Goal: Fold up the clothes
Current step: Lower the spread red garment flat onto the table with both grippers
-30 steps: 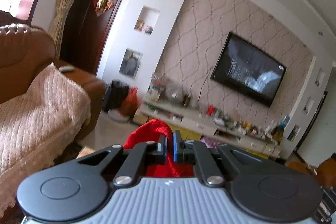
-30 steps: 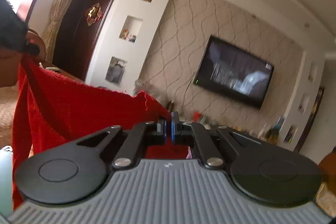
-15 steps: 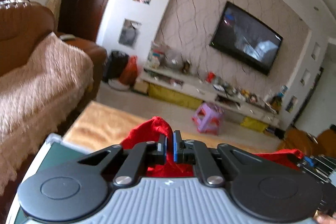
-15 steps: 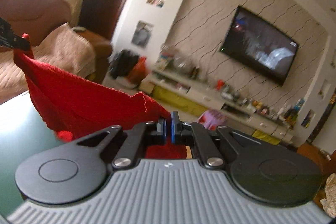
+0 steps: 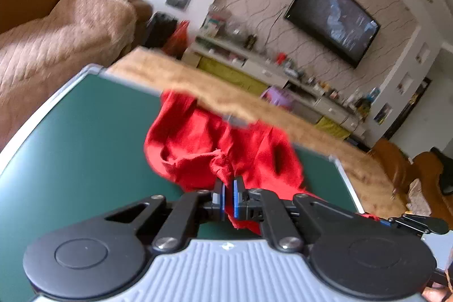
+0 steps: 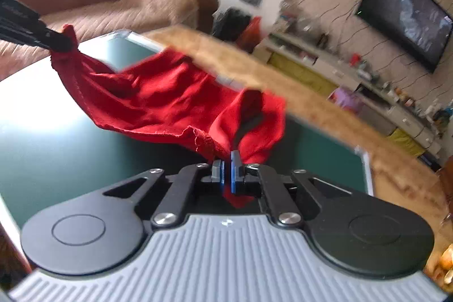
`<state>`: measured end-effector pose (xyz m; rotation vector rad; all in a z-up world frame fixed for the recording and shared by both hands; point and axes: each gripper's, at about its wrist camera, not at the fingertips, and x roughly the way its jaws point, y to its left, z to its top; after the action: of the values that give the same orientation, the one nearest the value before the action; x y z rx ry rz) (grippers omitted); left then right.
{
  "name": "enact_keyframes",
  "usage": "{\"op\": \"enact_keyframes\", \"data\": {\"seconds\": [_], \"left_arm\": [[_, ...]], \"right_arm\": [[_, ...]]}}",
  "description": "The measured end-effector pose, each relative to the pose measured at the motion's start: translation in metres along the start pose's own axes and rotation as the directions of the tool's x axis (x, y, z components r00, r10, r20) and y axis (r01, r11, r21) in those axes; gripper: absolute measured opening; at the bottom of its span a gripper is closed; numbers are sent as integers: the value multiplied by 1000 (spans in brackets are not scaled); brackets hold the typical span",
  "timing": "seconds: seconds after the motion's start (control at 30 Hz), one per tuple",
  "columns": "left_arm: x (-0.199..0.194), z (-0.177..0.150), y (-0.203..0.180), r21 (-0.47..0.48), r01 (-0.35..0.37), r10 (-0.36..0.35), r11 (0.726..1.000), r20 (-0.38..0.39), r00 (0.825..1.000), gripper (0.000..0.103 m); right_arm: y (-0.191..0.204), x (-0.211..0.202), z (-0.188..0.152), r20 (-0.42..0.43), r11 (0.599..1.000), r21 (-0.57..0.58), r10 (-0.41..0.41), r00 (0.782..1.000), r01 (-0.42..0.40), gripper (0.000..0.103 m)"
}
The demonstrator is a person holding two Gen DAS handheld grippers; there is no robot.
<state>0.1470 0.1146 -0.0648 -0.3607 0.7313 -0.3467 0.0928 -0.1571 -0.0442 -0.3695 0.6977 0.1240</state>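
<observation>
Nearest, the left gripper [image 5: 228, 196] and the right gripper [image 6: 226, 173] each pinch one corner of the red garment [image 6: 170, 101], so it hangs stretched between them above the green table [image 5: 79, 137], probably to spread it flat there for folding.

Left tool [image 5: 228, 196] tilted downward, jaws clamped together, right tool [image 6: 227, 174] likewise, side by side

Red garment [image 5: 198, 143] motion-blurred, type perhaps shirt; far hem hidden behind folds.
</observation>
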Motion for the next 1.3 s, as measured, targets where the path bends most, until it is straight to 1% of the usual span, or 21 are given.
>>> {"op": "enact_keyframes", "data": {"seconds": [0.13, 0.2, 0.4, 0.5, 0.67, 0.8, 1.0, 1.1, 1.3], "left_arm": [[4, -41, 14, -30, -36, 35, 999, -37, 999, 7], [6, -54, 18, -25, -59, 58, 998, -55, 997, 7], [0, -84, 22, -15, -79, 77, 997, -90, 993, 7], [0, -82, 15, -10, -87, 85, 996, -100, 991, 7], [-1, -87, 17, -5, -96, 95, 995, -118, 988, 7], [0, -92, 20, -4, -104, 103, 995, -127, 986, 7], [-1, -98, 21, 9, -116, 116, 993, -131, 985, 7], [1, -102, 21, 19, -121, 123, 992, -138, 983, 7], [2, -108, 24, 31, -127, 131, 991, -151, 980, 7]], "right_arm": [[25, 2, -32, -50, 999, -11, 39, 998, -40, 6], [33, 5, -42, -71, 999, -10, 52, 996, -53, 6], [47, 3, -62, -101, 998, -4, 57, 993, -58, 6], [54, -4, -68, -110, 998, -20, 59, 992, -62, 6], [50, -7, -80, -117, 997, -33, 66, 991, -71, 6], [46, -2, -83, -128, 996, -35, 75, 989, -80, 6], [48, -6, -84, -134, 995, -40, 82, 988, -88, 6], [41, 7, -89, -140, 995, -46, 85, 986, -93, 6], [37, 10, -90, -150, 994, -45, 91, 984, -99, 6]]}}
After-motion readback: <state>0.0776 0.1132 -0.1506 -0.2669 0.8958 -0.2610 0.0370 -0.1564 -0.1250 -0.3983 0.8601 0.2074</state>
